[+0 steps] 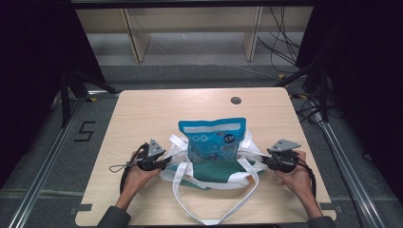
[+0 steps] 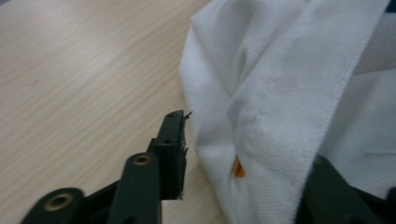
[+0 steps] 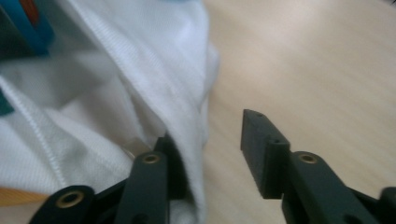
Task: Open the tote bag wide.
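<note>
- A person at a pale wooden table [image 1: 142, 114] works a white tote bag [image 1: 180, 176] from both ends, a hand-held claw at each side of it; the bag lies a little toward 6 o'clock of the table's middle, its long strap [image 1: 209, 221] looping to the near edge.
- A blue snack packet [image 1: 213, 138] stands half inside the bag's mouth, its top pointing to 12 o'clock, with the dark green lining [image 1: 216, 170] showing below it. Most likely the two sides are being held so the mouth stays spread around the packet.
- The left gripper [image 2: 243, 154] sits at the bag's 9 o'clock edge, its jaws apart with a fold of white cloth between them: astride the fabric, not visibly clamped.
- The right gripper [image 3: 210, 154] meets the 3 o'clock edge, jaws apart too; one jaw is tucked against the hem, the other over bare wood.
- Neither claw touches the packet itself.
</note>
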{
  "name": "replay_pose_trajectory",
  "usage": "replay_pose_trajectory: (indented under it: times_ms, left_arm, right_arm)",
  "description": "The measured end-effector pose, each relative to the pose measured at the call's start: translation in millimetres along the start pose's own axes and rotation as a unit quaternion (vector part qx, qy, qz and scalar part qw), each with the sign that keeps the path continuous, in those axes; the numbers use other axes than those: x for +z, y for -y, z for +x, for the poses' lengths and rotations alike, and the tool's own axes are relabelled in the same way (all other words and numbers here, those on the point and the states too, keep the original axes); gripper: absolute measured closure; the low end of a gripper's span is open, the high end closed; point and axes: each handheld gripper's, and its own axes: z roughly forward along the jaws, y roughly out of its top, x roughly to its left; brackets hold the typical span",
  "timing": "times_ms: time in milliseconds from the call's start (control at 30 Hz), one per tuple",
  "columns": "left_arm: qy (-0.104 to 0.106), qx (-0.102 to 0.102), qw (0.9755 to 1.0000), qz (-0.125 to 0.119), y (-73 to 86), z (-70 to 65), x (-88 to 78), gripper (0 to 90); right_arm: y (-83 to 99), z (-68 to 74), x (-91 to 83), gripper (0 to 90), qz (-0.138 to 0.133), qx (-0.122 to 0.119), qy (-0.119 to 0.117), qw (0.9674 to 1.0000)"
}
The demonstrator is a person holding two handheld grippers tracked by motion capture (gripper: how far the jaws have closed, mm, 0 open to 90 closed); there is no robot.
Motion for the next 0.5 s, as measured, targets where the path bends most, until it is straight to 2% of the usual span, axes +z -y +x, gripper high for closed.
replay_pose_trajectory:
  times_ms: [33,100,133,167,200,233,267,300,333,367,400,433,500]
  left_arm:
    - [0.000,-0.010,0.9999,-0.009,-0.2,1.2,-0.7,53.7]
    - [0.007,-0.023,0.9995,-0.022,-3.3,5.3,-5.9,47.1]
    - [0.007,-0.009,0.9997,-0.023,-6.7,7.8,-9.1,47.4]
    - [0.007,-0.007,0.9997,-0.024,-10.0,7.5,-12.0,46.3]
    - [0.012,-0.006,0.9994,-0.031,-13.6,6.5,-15.8,43.7]
    - [0.022,-0.006,0.9985,-0.051,-18.6,4.5,-19.9,42.8]
    - [0.024,-0.012,0.9980,-0.058,-22.2,1.9,-22.1,40.7]
    - [0.020,0.001,0.9983,-0.054,-27.5,1.3,-26.4,38.2]
    - [0.023,-0.006,0.9977,-0.064,-32.4,-1.9,-28.2,37.4]
    - [0.024,-0.004,0.9974,-0.068,-37.0,-4.0,-29.1,37.7]
    - [0.026,0.007,0.9972,-0.069,-41.4,-5.7,-29.3,38.2]
    - [0.034,0.011,0.9968,-0.071,-44.5,-8.2,-28.4,38.9]
    - [0.045,0.004,0.9961,-0.075,-49.9,-12.9,-23.4,39.4]
  right_arm:
    - [-3.2,-3.1,-6.8,58.9,-0.023,0.008,0.000,0.9997]
    - [-9.8,-5.5,-20.5,55.6,-0.049,0.021,-0.003,0.9986]
    - [-14.2,-3.2,-28.5,54.5,-0.059,0.036,-0.010,0.9976]
    - [-19.5,-1.5,-36.1,53.2,-0.066,0.041,-0.024,0.9967]
    - [-24.7,-0.2,-43.4,53.0,-0.071,0.037,-0.034,0.9962]
    - [-29.7,2.9,-49.3,52.6,-0.087,0.032,-0.039,0.9949]
    - [-35.9,10.1,-56.9,52.5,-0.099,0.039,-0.053,0.9929]
    - [-39.7,12.3,-59.7,52.4,-0.109,0.032,-0.063,0.9915]
    - [-44.0,19.1,-63.8,52.1,-0.114,0.033,-0.072,0.9903]
    - [-48.3,23.6,-65.0,52.1,-0.125,0.017,-0.081,0.9887]
    - [-51.6,29.3,-66.2,52.0,-0.122,0.013,-0.099,0.9875]
    - [-54.7,33.6,-64.6,51.8,-0.132,0.003,-0.108,0.9853]
    - [-59.2,44.5,-61.1,50.5,-0.126,-0.009,-0.132,0.9832]
